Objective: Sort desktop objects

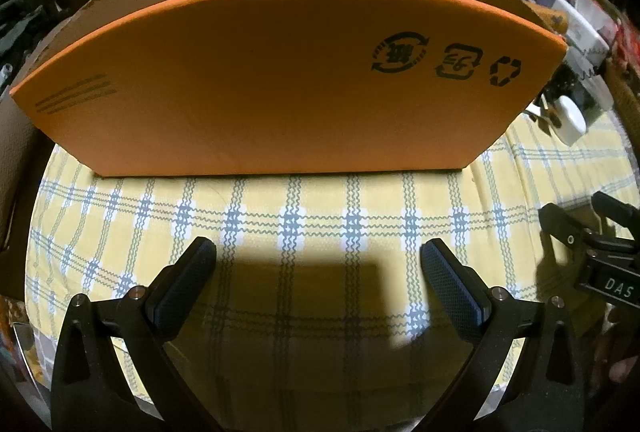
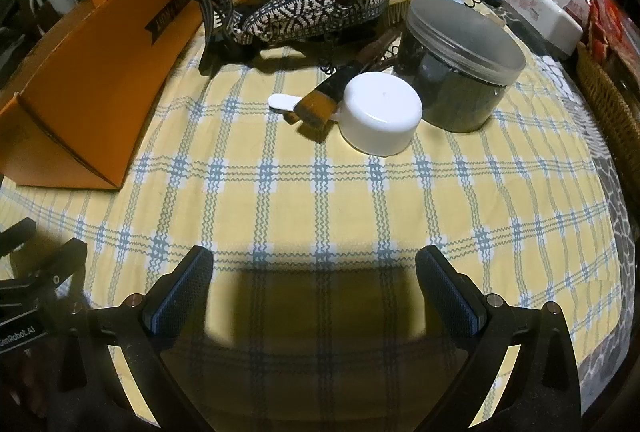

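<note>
While both views show a tool spread wide over bare checked cloth, left tool (image 1: 318, 258) and right tool (image 2: 314, 266) gripping nothing, only the right wrist view shows the clutter. White scoop (image 2: 380, 113) lies upside down mid-bench, touching a brush (image 2: 320, 99), lidded jar (image 2: 464, 67) just beside, patterned pouch (image 2: 316, 11) behind. Left wrist view gets mainly the open orange box (image 1: 280, 71), recycling marks on its face.

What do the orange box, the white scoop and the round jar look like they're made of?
The open orange box looks like matte corrugated cardboard: brown raw inner walls, folded seams, printed recycling marks. The white round scoop with a flat handle looks like smooth, slightly glossy moulded plastic. The round clear jar with a frosted grey lid seems plastic, though its see-through wall could be glass.
</note>
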`<state>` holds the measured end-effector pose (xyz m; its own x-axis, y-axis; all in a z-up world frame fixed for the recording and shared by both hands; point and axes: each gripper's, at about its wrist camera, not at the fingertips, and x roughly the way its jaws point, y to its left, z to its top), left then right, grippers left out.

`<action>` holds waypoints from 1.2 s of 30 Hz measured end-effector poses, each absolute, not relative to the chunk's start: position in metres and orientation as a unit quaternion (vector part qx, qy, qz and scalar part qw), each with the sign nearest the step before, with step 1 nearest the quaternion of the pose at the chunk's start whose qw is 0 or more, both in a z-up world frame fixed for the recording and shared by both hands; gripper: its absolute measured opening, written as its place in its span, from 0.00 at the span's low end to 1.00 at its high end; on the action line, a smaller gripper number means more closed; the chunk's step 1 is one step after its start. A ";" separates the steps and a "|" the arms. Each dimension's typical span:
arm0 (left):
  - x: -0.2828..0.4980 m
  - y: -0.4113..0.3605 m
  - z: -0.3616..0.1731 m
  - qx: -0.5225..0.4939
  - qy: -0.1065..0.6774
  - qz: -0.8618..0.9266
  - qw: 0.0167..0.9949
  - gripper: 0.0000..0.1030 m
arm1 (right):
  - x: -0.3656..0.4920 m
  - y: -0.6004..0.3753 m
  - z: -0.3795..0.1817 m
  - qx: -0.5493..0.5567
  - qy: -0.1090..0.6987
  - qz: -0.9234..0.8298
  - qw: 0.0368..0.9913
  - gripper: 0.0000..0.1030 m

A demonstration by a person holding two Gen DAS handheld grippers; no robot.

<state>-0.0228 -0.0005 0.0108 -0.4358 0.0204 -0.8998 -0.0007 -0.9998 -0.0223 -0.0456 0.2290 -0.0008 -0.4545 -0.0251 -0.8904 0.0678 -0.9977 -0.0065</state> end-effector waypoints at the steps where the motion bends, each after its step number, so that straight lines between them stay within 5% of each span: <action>1: -0.024 0.000 0.011 -0.533 -0.008 0.846 0.006 1.00 | -0.045 0.229 -0.001 0.523 0.021 -0.852 0.027 1.00; 14: -0.022 -0.002 0.026 -0.517 -0.033 0.855 0.021 1.00 | -0.048 0.234 0.005 0.535 0.019 -0.844 0.030 1.00; 36: -0.004 0.048 0.125 -0.421 -0.020 0.899 0.114 1.00 | -0.053 0.323 0.108 0.450 -0.076 -0.890 0.009 1.00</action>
<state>-0.0039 0.0479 0.1250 -0.6189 0.2213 -0.7537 -0.1880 -0.9733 -0.1314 -0.0532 0.3226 0.1078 -0.5951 -0.0851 -0.7991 -0.0518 -0.9883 0.1438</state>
